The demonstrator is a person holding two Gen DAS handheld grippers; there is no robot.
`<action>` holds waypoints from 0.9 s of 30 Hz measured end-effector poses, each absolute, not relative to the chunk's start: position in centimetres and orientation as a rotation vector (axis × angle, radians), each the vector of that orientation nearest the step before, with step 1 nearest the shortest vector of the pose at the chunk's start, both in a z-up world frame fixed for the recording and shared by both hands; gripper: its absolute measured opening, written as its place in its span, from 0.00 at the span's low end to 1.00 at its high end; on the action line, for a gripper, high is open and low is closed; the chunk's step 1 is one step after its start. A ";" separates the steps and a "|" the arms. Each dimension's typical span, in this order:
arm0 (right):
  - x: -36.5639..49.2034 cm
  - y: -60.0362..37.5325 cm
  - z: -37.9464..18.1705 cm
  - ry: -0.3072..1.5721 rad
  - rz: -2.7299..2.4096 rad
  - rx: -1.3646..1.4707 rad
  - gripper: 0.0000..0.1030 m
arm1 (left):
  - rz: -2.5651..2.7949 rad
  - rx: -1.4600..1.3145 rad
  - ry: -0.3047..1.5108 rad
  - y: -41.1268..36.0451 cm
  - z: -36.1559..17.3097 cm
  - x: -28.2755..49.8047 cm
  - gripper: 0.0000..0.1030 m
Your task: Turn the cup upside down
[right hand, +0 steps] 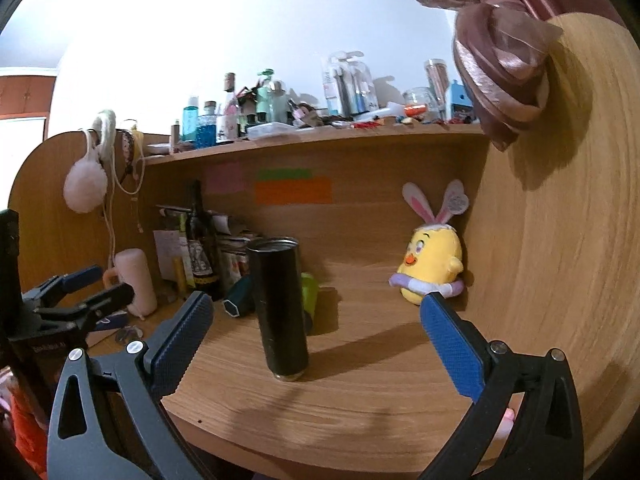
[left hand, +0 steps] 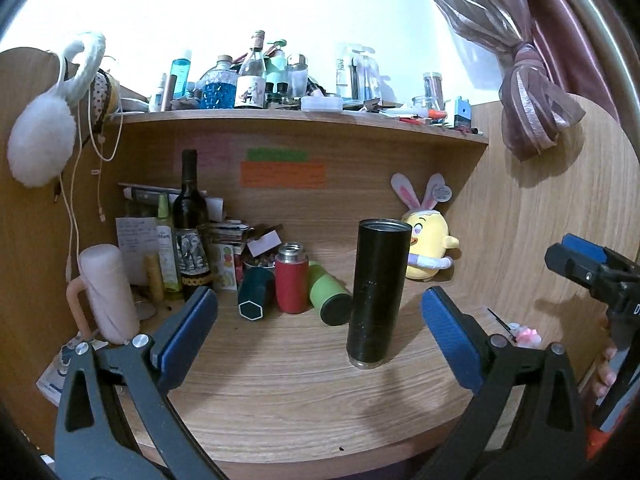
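A tall black cylindrical cup point(left hand: 376, 294) stands on the wooden desk point(left hand: 280, 392) with its open mouth up and a metal ring at its base. It also shows in the right wrist view point(right hand: 280, 310). My left gripper point(left hand: 320, 308) is open and empty, with its blue pads either side of the cup and nearer to me than it. My right gripper point(right hand: 316, 312) is open and empty, a little short of the cup. The right gripper also shows at the right edge of the left wrist view point(left hand: 580, 260). The left gripper shows at the left of the right wrist view point(right hand: 84, 284).
Behind the cup are a red flask point(left hand: 292, 278), a green bottle lying down point(left hand: 330, 298), a dark teal cup on its side point(left hand: 254, 294), a wine bottle point(left hand: 191, 220) and a pink mug point(left hand: 106, 294). A yellow plush chick point(left hand: 430, 246) sits at the back right. A cluttered shelf point(left hand: 304, 122) runs above.
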State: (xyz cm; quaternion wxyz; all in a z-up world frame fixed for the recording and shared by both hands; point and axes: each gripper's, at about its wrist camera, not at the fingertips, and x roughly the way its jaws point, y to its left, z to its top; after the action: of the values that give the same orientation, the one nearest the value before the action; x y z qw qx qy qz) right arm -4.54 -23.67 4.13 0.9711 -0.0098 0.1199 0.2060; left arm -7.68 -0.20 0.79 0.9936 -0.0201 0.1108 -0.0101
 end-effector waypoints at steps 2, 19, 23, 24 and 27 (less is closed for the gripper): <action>-4.6 -23.2 4.2 0.233 0.418 -0.027 1.00 | -0.017 -0.039 0.224 -0.2 0.8 -7.6 1.00; -4.6 -21.9 4.1 0.234 0.453 -0.028 1.00 | -0.007 -0.032 0.211 -0.1 0.7 -8.3 1.00; -4.7 -21.6 4.2 0.230 0.454 -0.034 1.00 | -0.005 -0.029 0.208 -0.2 0.7 -8.3 1.00; -4.7 -21.6 4.3 0.228 0.455 -0.035 1.00 | -0.005 -0.028 0.207 -0.2 0.7 -8.4 1.00; -4.8 -21.4 4.4 0.222 0.458 -0.039 1.00 | -0.009 -0.030 0.205 -0.2 0.8 -8.5 1.00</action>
State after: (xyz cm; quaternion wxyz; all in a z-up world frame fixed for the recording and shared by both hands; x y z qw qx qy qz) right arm -4.80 -21.41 4.36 0.9676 -0.0194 0.1100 0.2265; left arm -8.49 -0.25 0.80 0.9946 -0.0151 0.1023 -0.0043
